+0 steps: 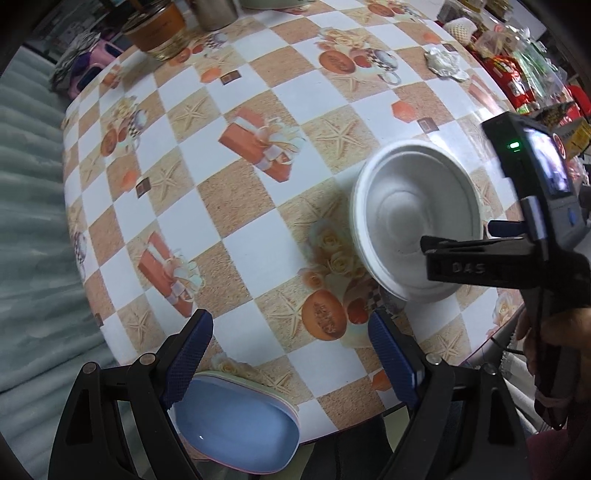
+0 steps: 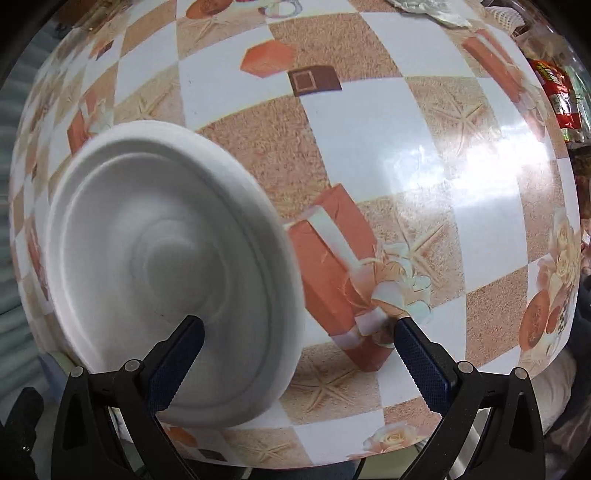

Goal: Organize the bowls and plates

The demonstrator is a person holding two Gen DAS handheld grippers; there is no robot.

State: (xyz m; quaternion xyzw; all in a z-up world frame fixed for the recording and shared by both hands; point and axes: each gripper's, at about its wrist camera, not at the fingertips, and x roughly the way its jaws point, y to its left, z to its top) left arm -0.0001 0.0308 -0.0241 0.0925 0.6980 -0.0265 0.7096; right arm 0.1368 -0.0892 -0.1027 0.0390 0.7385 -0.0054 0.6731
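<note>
A white foam bowl [image 1: 410,221] sits upright on the checked tablecloth near the table's front right; it fills the left of the right wrist view [image 2: 162,273]. My right gripper [image 2: 299,354] is open, its left finger over the bowl's inside, its right finger outside the rim; it also shows from the side in the left wrist view [image 1: 458,243]. A stack of shallow oval dishes, blue on top [image 1: 236,421], lies at the table's front edge. My left gripper [image 1: 291,354] is open and empty above it, the left finger over its left end.
The round table [image 1: 255,221] carries a glass jar [image 1: 159,29] and a metal tin [image 1: 216,13] at the far left and crumpled foil [image 1: 443,62] at the far right. Snack packets [image 1: 513,74] crowd the right side. A pale quilted sofa [image 1: 26,221] lies left.
</note>
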